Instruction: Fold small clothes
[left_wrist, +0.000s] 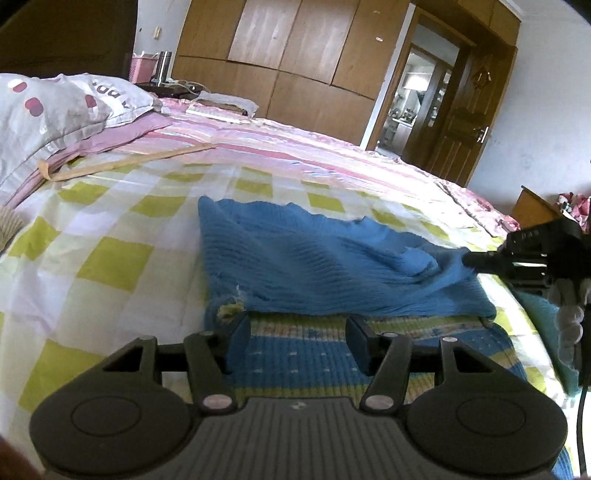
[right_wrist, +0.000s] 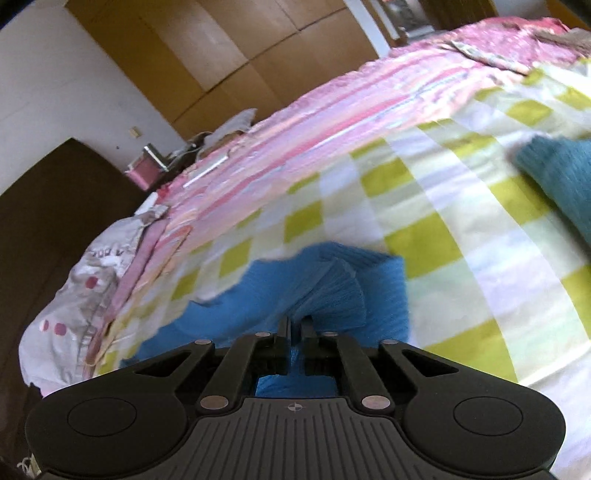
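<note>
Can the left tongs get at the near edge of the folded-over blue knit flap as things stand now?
Probably yes. The left tongs are open, just before the flap edge, with nothing between. The right tongs hold another part.

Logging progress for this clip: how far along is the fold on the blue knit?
Partly done: the blue knit garment has one part doubled over its patterned lower band. In hand: the right gripper is shut on a bunched fold of it; the left gripper is open above the band. Left: flattening and further folds, perhaps the teal garment too.
</note>
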